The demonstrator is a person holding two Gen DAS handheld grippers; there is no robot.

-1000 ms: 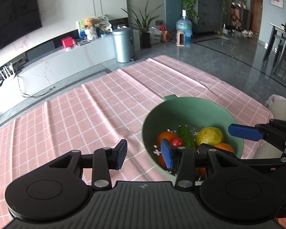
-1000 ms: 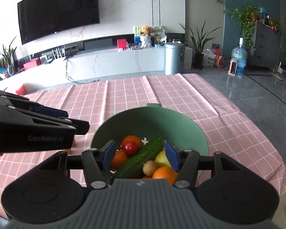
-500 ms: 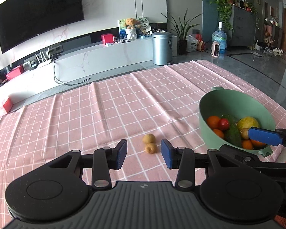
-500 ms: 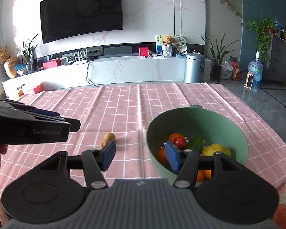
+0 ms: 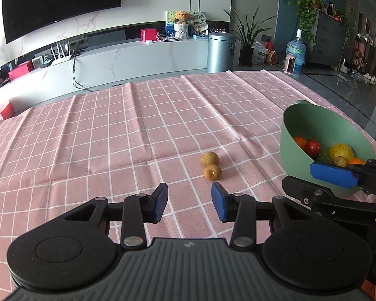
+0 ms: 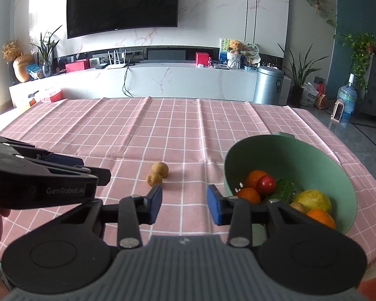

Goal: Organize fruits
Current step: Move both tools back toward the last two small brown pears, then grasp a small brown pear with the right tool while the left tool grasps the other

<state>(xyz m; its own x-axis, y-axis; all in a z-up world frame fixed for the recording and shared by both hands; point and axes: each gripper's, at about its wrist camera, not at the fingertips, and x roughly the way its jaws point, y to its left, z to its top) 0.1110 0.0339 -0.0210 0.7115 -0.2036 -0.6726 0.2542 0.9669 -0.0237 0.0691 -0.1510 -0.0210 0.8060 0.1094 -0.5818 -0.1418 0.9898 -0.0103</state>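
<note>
Two handheld grippers over a table spread with a pink checked cloth (image 5: 137, 130). The left gripper (image 5: 189, 202) hangs above the near part of the cloth with its blue pads spread wide and nothing between them; it points toward two small brown fruits, the far kiwi (image 5: 209, 159) and the near kiwi (image 5: 212, 172), which lie touching each other just beyond its fingertips. Its placement suggests these are the next items to be picked up. The right gripper (image 6: 184, 204) is likewise wide open and empty, held near the left rim of the green bowl (image 6: 313, 155), probably waiting its turn.

The bowl stands at the right of the table and serves as the collecting place. Counted in the right wrist view: three oranges (image 6: 256, 178), one tomato (image 6: 266, 184), one yellow lemon-like fruit (image 6: 313, 200), one dark green vegetable (image 6: 283, 188), and one more small brown fruit (image 6: 297, 206), partly hidden. Loose on the cloth: two.
</note>
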